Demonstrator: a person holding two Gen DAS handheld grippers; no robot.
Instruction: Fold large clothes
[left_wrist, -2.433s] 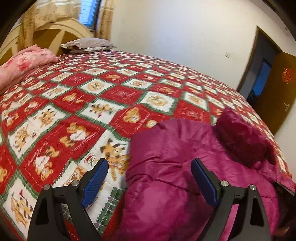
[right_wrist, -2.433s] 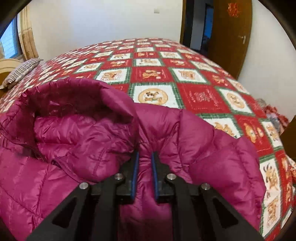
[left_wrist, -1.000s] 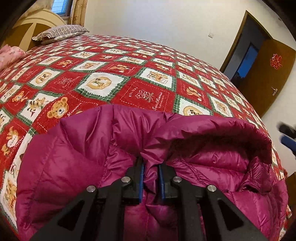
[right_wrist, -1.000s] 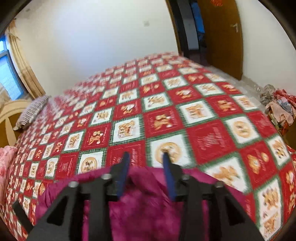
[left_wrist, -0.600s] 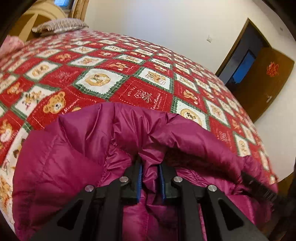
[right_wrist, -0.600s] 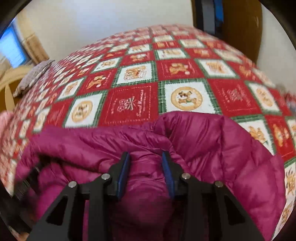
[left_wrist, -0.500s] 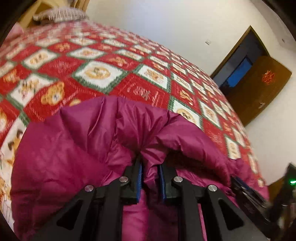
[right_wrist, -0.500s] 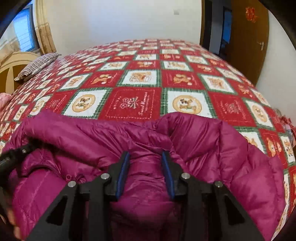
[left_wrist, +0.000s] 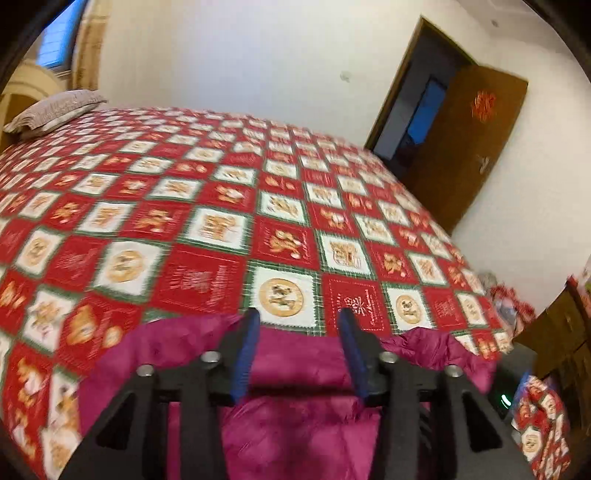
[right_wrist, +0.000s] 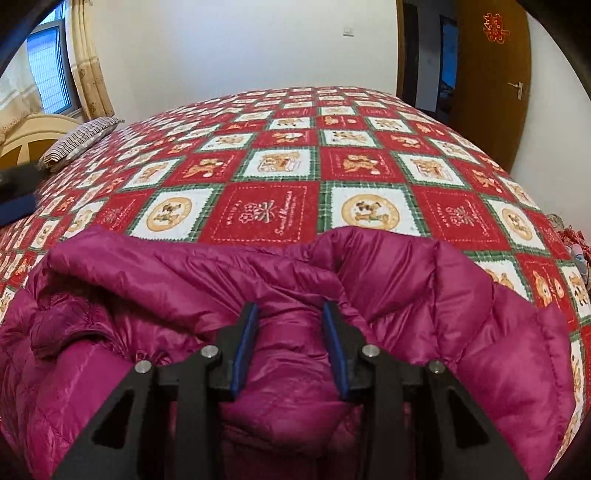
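Looking down both hand-held grippers, I describe the scene line by line.

Jacket: a magenta puffer jacket (right_wrist: 424, 295) lies bunched at the near edge of the bed (right_wrist: 266, 210), directly under and ahead of both tools.

Right hand-held gripper (right_wrist: 290, 325): I have it low in the jacket, its blue pads on either side of a puffy roll of fabric near the collar; the pads press that fold, so it is pinching the jacket.

Left hand-held gripper (left_wrist: 299, 332): its jaws have just been opening and now stand spread; the jacket (left_wrist: 295, 424) lies below and between them, but the pads do not press it. This view is blurred.

Key relation: the jacket's long axis seems to run left to right across the near bed edge, with open bedspread beyond it; the right tool is the one on the cloth, the left is free just above it.

Judgement: I reckon the next move has the left tool find a new hold while the right keeps the collar end.

Surroundings: a striped pillow (right_wrist: 79, 142) sits far left at the headboard, a brown door (right_wrist: 491, 81) stands open at far right, and clutter lies on the floor past the bed's right side.

Obstacles: nothing lies on the bedspread beyond the jacket.
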